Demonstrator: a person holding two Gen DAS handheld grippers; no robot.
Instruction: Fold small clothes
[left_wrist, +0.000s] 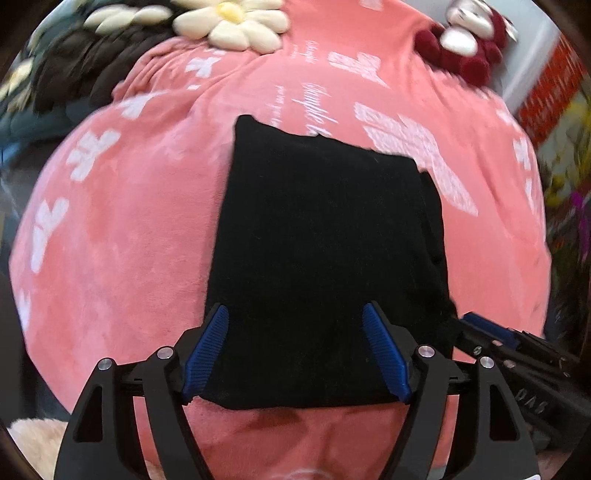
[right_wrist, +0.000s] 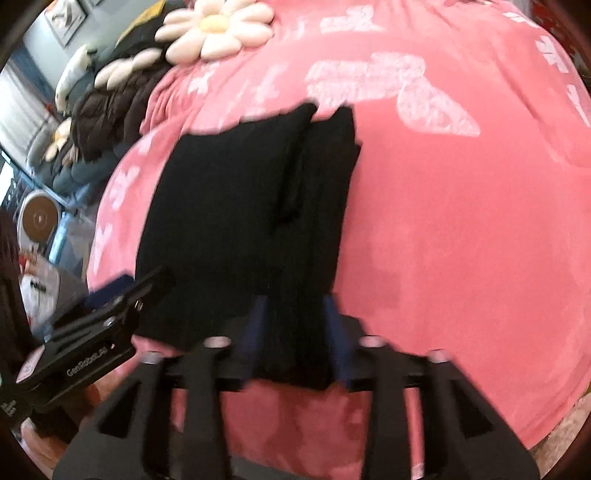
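A folded black garment (left_wrist: 325, 258) is lying flat on a pink blanket (left_wrist: 129, 240), its long axis running from the near edge at six o'clock away toward twelve o'clock, where a daisy cushion (left_wrist: 232, 22) is sitting. The left gripper (left_wrist: 295, 350) is angling steeply down over the near hem, its blue pads (left_wrist: 207, 347) standing wide apart and straddling the cloth without pinching it. The right gripper (right_wrist: 295, 339) is tilting down likewise at the garment's narrower doubled strip at about three o'clock, its jaws partly open with that strip between them; blur is hiding whether the pads are touching.
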